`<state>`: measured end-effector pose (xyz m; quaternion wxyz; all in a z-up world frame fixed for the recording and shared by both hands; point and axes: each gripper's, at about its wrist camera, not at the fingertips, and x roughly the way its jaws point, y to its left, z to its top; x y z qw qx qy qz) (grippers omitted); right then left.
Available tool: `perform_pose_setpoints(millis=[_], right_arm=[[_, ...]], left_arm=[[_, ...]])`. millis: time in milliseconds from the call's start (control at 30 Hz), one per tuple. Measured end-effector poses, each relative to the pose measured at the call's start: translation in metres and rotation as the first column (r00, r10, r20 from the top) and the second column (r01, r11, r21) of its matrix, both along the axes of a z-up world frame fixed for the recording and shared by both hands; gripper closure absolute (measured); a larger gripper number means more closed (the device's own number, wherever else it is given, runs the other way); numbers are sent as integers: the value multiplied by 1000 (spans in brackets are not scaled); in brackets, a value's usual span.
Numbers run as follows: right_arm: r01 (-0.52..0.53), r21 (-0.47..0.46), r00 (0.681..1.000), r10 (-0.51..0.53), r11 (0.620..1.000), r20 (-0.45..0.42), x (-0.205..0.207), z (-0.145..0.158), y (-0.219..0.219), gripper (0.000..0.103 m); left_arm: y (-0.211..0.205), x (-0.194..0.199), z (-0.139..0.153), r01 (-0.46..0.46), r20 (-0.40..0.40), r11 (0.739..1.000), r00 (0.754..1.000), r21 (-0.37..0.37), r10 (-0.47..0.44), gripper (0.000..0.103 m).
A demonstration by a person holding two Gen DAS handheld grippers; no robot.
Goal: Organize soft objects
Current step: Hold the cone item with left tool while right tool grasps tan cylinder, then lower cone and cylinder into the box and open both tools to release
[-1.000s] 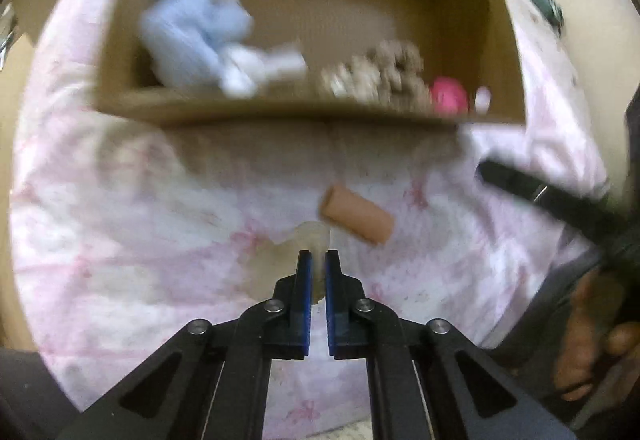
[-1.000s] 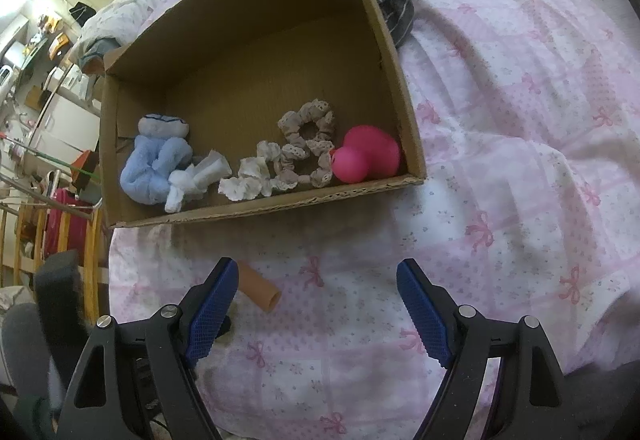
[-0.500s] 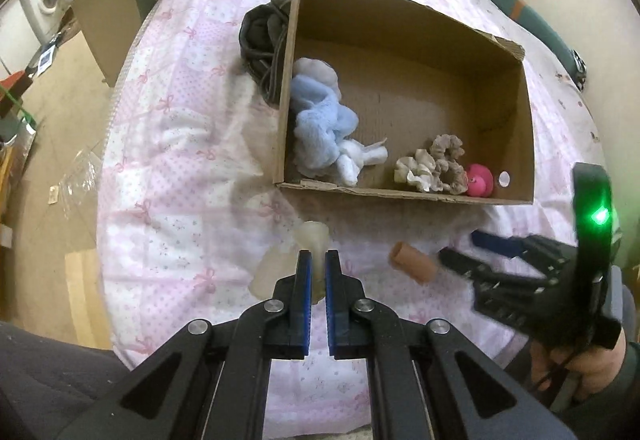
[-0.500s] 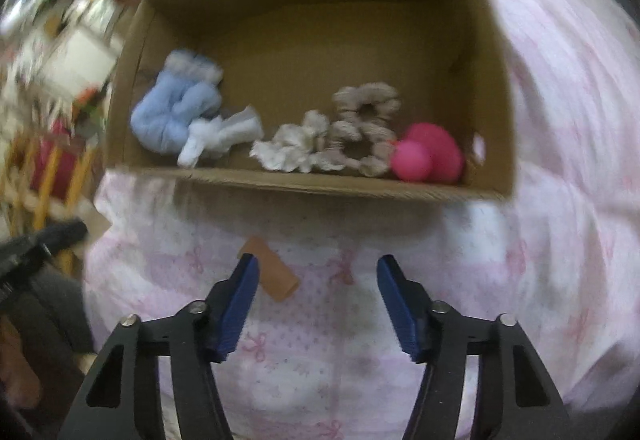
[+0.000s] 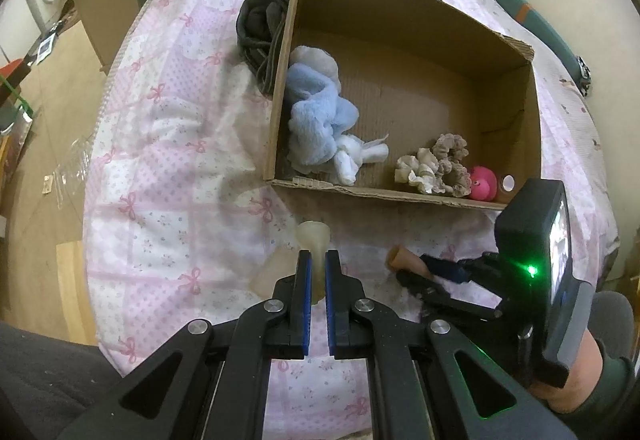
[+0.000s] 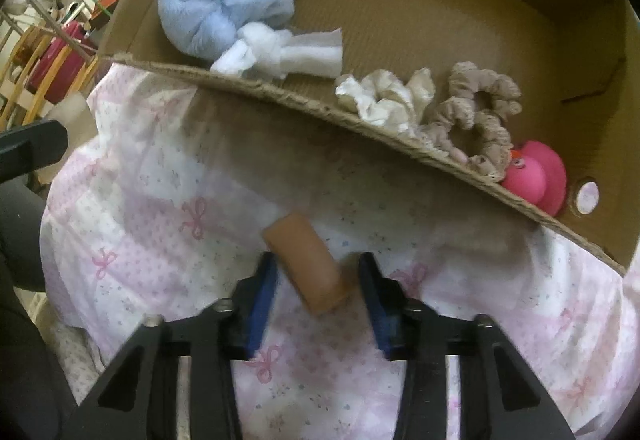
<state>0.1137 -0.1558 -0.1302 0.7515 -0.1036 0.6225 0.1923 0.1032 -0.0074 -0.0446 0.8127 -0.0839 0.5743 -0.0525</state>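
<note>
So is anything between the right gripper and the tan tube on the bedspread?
Nothing visible. The tan tube already lies between the closing jaws of the right gripper, with only bedspread around it.

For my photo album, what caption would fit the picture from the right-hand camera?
Right gripper closing around a tan foam cylinder on the pink bedspread, beside a cardboard box of soft toys.

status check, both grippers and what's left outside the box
Left gripper shut on pale translucent piece. Right gripper closing around tan cylinder, pads not yet pressing. Cardboard box just ahead, path clear.
</note>
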Motion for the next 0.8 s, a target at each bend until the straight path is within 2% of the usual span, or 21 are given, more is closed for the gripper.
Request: perform_pose_setpoints(millis=[33, 100, 167, 433, 800], right_arm=[[-7, 1, 1000, 7, 1000, 3, 0, 0, 1, 74], [-16, 4, 1000, 16, 1000, 9, -1, 2, 2, 89], [-15, 19, 1000, 15, 1000, 16, -8, 5, 4, 93], [43, 156, 998, -49, 987, 36, -12, 44, -20, 94], [152, 302, 980, -183, 941, 77, -30, 92, -58, 94]], left_arm=[[0, 0, -1, -1, -2, 1000, 1000, 3, 1, 97], [-1, 0, -3, 0, -3, 1000, 1000, 10, 0, 97], [-1, 0, -5, -2, -4, 1000, 1000, 25, 2, 97], [2, -2, -8, -18, -5, 998, 1000, 55, 19, 97], [-3, -6, -6, -11, 18, 995, 1000, 95, 10, 97]])
